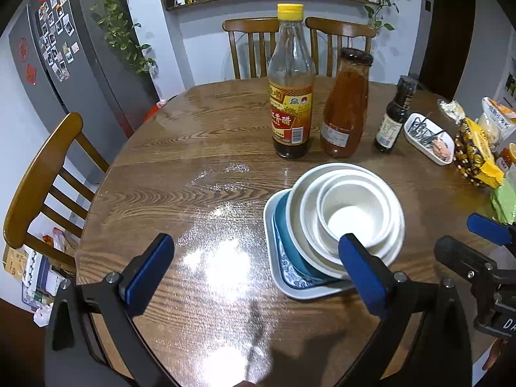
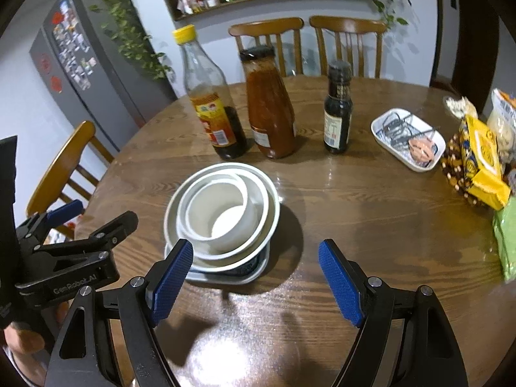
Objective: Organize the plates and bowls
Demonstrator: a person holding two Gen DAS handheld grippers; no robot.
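A stack stands on the round wooden table (image 1: 200,167): a white rectangular plate (image 1: 277,274) at the bottom, a blue patterned dish (image 1: 290,258) on it, then three nested white bowls (image 1: 354,213). The stack also shows in the right wrist view (image 2: 222,216). My left gripper (image 1: 254,271) is open and empty, just left of and in front of the stack, its right finger (image 1: 361,274) over the stack's near edge. My right gripper (image 2: 254,283) is open and empty, in front of the stack; its left finger (image 2: 171,283) overlaps the near rim.
Behind the stack stand a vinegar bottle (image 1: 292,96), a red sauce jar (image 1: 345,106) and a small dark bottle (image 1: 393,119). A white dish with clips (image 1: 429,138) and snack bags (image 1: 477,151) lie at the right. Wooden chairs (image 1: 48,180) ring the table.
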